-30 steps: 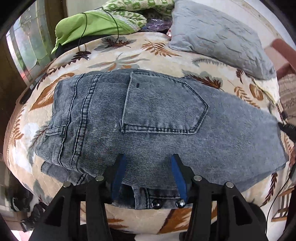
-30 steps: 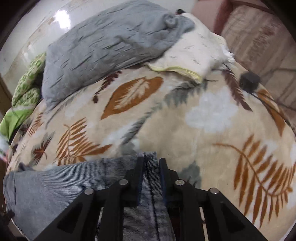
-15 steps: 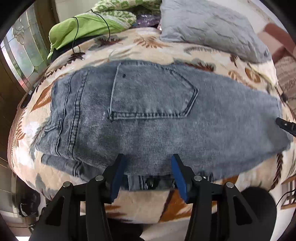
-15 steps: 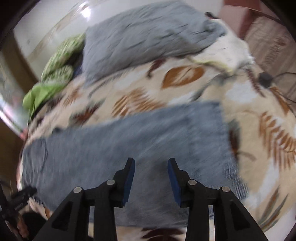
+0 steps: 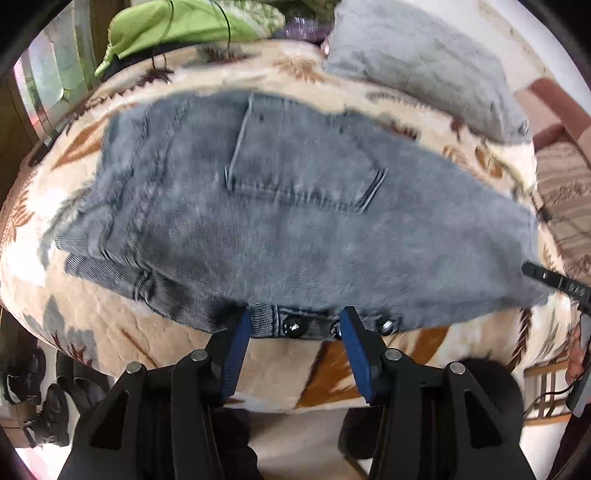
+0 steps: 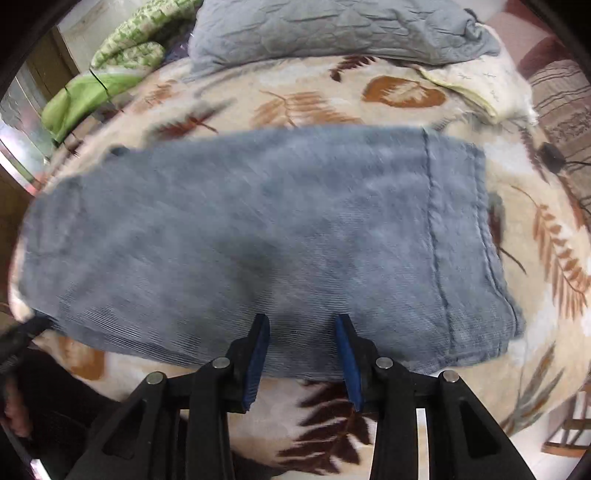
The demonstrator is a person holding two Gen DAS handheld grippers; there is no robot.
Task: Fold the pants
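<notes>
The grey-blue denim pants (image 5: 295, 221) lie folded lengthwise on the leaf-print blanket (image 5: 110, 332), back pocket up. Their waistband with metal snaps (image 5: 291, 325) runs along the near edge. My left gripper (image 5: 294, 317) hovers open over that edge, the snaps showing between its blue pads, nothing gripped. In the right wrist view the leg end of the pants (image 6: 277, 240) lies flat with the hem to the right. My right gripper (image 6: 302, 322) stands open above the near edge of the denim. The right gripper's tip (image 5: 546, 280) also shows at the left wrist view's right border.
A grey pillow (image 6: 332, 29) and a cream pillow (image 6: 491, 85) lie at the far side of the bed. Green bedding (image 5: 177, 26) is piled at the far left. A small black device with a cable (image 6: 550, 155) sits right of the hem. Shoes (image 5: 33, 398) are on the floor.
The right gripper opened off the pants' hem and drew back sideways to the near edge. The left gripper drew back to the waistband edge, staying open.
</notes>
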